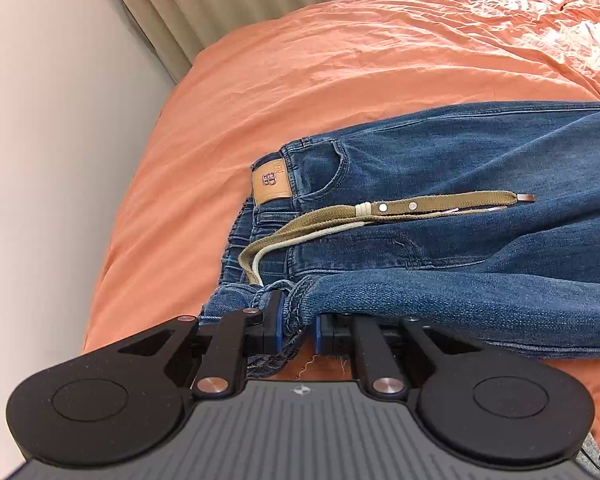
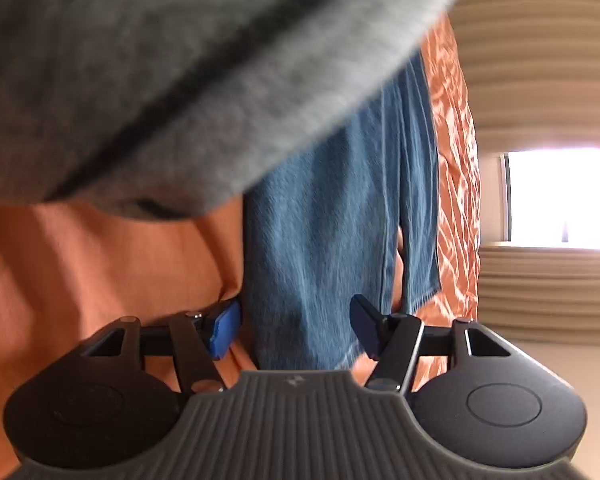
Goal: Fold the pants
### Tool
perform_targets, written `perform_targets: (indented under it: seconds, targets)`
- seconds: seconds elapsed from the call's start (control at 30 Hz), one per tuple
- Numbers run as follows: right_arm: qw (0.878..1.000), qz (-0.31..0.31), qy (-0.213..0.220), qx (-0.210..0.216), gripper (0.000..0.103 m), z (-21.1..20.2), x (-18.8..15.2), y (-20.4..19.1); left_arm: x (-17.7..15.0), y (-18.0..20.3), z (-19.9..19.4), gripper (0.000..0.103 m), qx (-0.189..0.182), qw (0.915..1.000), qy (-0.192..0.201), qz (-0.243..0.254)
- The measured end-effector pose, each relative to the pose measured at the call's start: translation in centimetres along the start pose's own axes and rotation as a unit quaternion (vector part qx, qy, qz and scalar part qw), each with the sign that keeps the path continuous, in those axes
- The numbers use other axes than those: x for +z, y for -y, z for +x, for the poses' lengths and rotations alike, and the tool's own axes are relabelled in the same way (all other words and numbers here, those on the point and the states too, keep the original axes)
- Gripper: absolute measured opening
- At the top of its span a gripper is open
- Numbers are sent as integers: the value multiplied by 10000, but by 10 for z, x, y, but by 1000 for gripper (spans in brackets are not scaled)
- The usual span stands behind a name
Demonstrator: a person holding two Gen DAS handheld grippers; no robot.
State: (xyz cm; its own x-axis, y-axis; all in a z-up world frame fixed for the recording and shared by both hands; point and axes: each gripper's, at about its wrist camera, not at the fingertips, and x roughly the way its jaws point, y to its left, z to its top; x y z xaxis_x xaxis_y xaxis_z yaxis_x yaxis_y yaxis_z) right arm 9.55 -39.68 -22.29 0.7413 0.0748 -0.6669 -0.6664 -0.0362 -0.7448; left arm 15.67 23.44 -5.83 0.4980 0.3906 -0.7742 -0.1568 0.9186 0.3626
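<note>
Blue jeans (image 1: pixel 460 168) lie on the orange bed sheet (image 1: pixel 340 60), waistband to the left with a tan leather patch (image 1: pixel 271 182) and an olive drawstring (image 1: pixel 420 206) across them. A leg is folded back toward the waistband. My left gripper (image 1: pixel 298 320) is shut on that leg's hem (image 1: pixel 300 300) beside the waistband. In the right wrist view, blurred, my right gripper (image 2: pixel 296 324) stands open with a stretch of the jeans (image 2: pixel 332 220) between its blue pads (image 2: pixel 226 330); the pads do not press on the denim.
A white wall (image 1: pixel 60 120) and beige curtain (image 1: pixel 220 0) border the bed on the left. A person's grey sleeve (image 2: pixel 180 60) fills the upper right wrist view. A bright window (image 2: pixel 560 196) shows at the right. Rumpled sheet (image 1: pixel 560 20) lies farther back.
</note>
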Motion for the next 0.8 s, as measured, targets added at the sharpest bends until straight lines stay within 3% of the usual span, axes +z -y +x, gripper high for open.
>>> perform_targets:
  seconds: [0.03,0.13,0.2,0.27,0.57,0.8]
  targets:
    - [10000,-16,51,-80,55,-1,-1,0,-1,0,-1,15,-2,10000,10,-3]
    - [9986,149,145,-489,40,-7,-1,6,-3,-2,-4,15,-9,10000,71,-61]
    - [9969,370,213,-658,12,-17,-1,16,-4,-4,-5,15,-25,9998,135,-113]
    - [9958,540,248,-699,0,-26,1,26,-5,-4,-8,15,-19,9996,212,-161]
    - [9751,2153,-92,-521,0,-29,-6,111,8,-23,-19,15,-45,9944,748,-742]
    - [9522,2980,-250,-631,0,4,-4,199,56,-33,-13,15,35,9912,1035,-819]
